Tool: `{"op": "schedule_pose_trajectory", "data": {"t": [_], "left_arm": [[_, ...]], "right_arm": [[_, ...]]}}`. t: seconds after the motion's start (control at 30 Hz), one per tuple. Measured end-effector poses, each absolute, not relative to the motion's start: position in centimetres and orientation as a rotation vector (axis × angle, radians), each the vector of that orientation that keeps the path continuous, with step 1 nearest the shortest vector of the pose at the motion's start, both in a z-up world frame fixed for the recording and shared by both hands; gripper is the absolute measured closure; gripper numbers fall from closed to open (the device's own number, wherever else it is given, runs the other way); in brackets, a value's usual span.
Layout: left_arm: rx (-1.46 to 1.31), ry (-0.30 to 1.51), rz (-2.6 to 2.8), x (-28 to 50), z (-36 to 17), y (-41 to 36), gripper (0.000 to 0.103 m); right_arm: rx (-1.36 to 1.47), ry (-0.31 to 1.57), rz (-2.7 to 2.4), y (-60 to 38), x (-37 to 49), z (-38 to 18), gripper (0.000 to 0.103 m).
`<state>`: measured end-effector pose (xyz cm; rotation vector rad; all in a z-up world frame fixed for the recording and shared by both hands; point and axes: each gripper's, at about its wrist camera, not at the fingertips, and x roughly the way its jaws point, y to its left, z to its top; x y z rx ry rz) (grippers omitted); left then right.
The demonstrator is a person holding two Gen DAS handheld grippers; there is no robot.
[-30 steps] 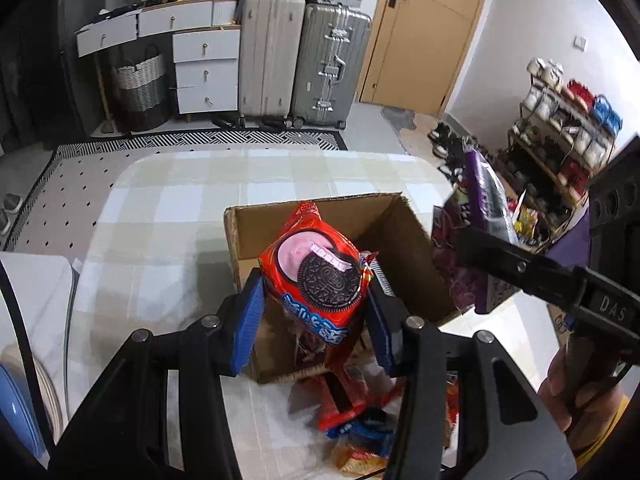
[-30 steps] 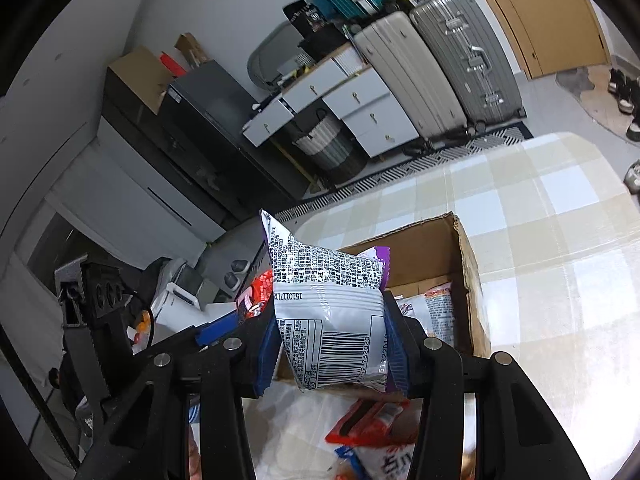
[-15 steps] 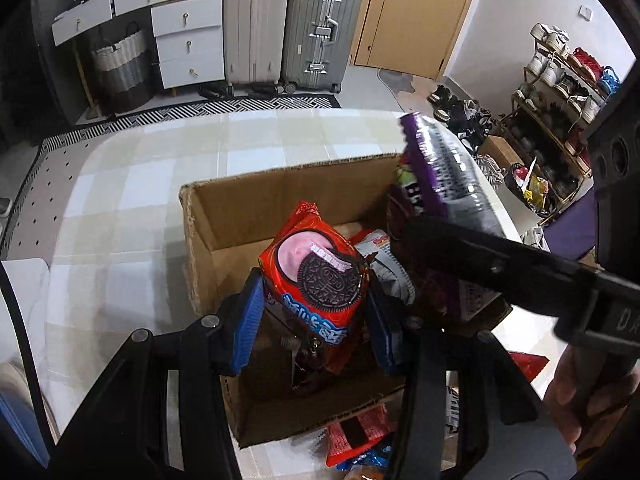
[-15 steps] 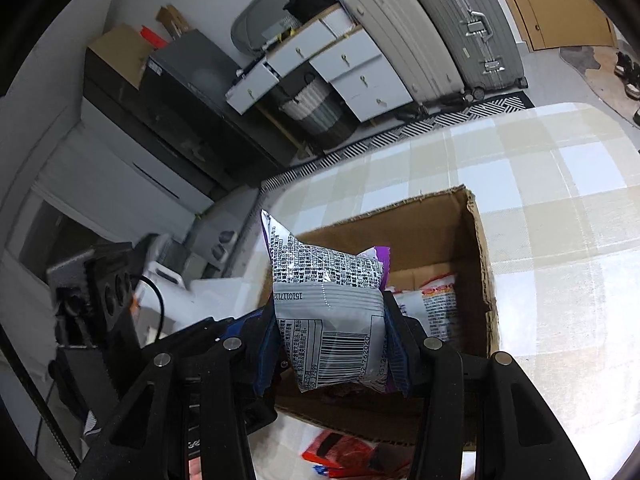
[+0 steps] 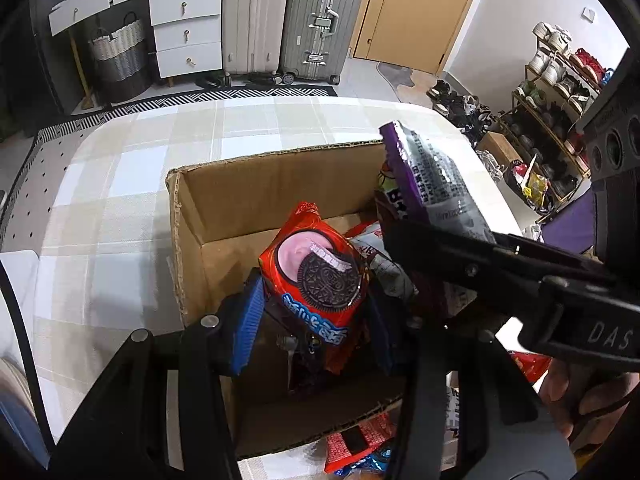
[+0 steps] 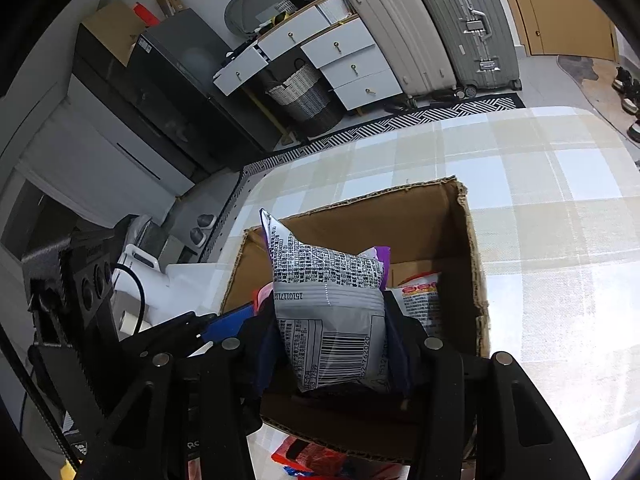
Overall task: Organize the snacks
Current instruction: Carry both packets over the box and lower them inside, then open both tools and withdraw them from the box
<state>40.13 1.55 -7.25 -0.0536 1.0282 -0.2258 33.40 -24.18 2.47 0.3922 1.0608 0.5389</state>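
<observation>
An open cardboard box (image 5: 188,216) (image 6: 472,240) stands on the checked table. My left gripper (image 5: 312,316) is shut on a red Oreo packet (image 5: 316,268) and holds it inside the box opening. My right gripper (image 6: 332,344) is shut on a silver and purple snack bag (image 6: 328,300), also seen from the left wrist view (image 5: 432,176), held over the box's right side. Another snack packet (image 6: 420,304) lies on the box floor.
Several loose red and blue snack packets (image 5: 356,444) (image 6: 312,460) lie on the table in front of the box. Suitcases (image 5: 288,16), white drawers (image 5: 184,28) and a shoe rack (image 5: 560,80) stand beyond the table. The checked tablecloth (image 6: 540,184) spreads behind the box.
Both grippers moved forward and down over the box. The Oreo packet and the silver bag went from in front of the box to inside its opening.
</observation>
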Motion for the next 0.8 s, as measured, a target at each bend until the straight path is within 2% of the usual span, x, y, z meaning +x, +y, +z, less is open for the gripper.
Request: {"op": "schedule_pose_trajectory", "data": {"t": [0.2, 0.33, 0.53, 0.6, 0.67, 0.8], "left_arm": [[-0.061, 1.034, -0.227, 39.7, -7.1, 2.0, 0.057], [-0.091, 1.033, -0.249, 39.6, -6.9, 2.3, 0.05], [-0.089, 1.025, -0.248, 39.1, -6.5, 2.3, 0.047], [-0.082, 1.017, -0.244, 38.8, -6.1, 2.3, 0.04], [-0.073, 1.003, -0.247, 38.4, -5.7, 2.1, 0.028], [-0.052, 0.976, -0.221, 37.5, -4.5, 2.1, 0.024]], "right_arm": [[0.38, 1.065, 0.5, -24.5, 33.3, 2.3, 0.051], [0.389, 1.063, 0.503, -24.8, 33.1, 2.4, 0.051], [0.39, 1.049, 0.501, -24.9, 32.9, 3.1, 0.051], [0.394, 1.047, 0.5, -25.1, 32.8, 3.2, 0.051], [0.396, 1.045, 0.495, -25.3, 32.7, 3.4, 0.051], [0.4, 1.04, 0.487, -25.7, 32.3, 3.7, 0.051]]}}
